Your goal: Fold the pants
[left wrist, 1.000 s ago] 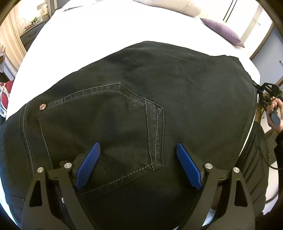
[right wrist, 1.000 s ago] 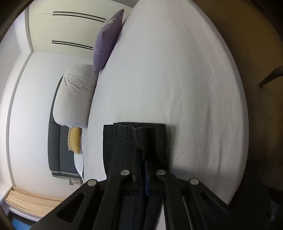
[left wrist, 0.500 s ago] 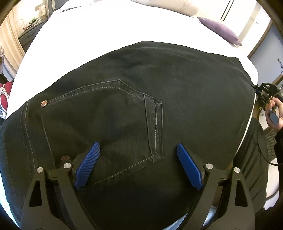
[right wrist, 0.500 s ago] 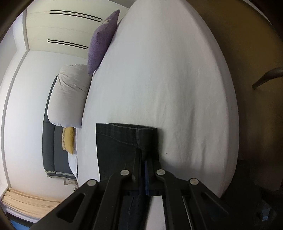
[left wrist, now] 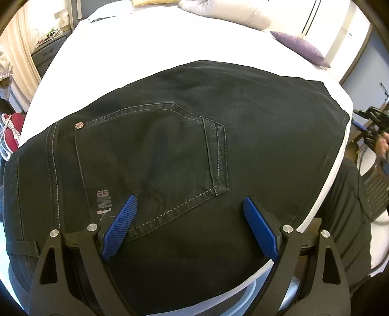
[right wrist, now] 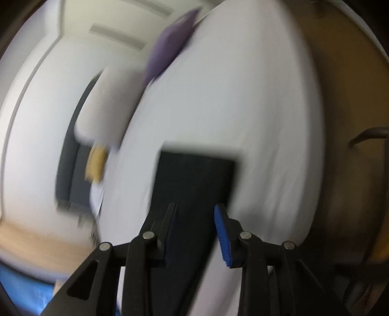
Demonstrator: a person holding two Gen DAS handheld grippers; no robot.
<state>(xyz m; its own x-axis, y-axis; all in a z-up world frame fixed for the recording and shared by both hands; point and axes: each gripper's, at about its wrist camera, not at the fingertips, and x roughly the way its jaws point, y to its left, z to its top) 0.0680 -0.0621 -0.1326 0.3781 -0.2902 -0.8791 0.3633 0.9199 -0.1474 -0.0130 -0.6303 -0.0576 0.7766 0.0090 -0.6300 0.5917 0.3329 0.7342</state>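
You are looking across a bed (left wrist: 170, 48) with a white sheet, brightly lit. At its head lie a pale pillow (left wrist: 226, 12) and a yellow cushion (left wrist: 153, 2); a purple cushion (left wrist: 301, 47) sits near the far right edge. Behind it stand white wardrobe doors (left wrist: 333, 24) with dark slit handles. On the left you have a beige curtain (left wrist: 17, 48) and a dark dresser (left wrist: 48, 53). The right wrist view is blurred: a dark headboard (right wrist: 70, 150), brown floor (right wrist: 345, 97).

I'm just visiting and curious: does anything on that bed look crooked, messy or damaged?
Nothing stands out. The black pants lie flat and smooth on the white bed, back pocket up, edges even. The right wrist view is blurred, so fine detail at that far end is unclear.
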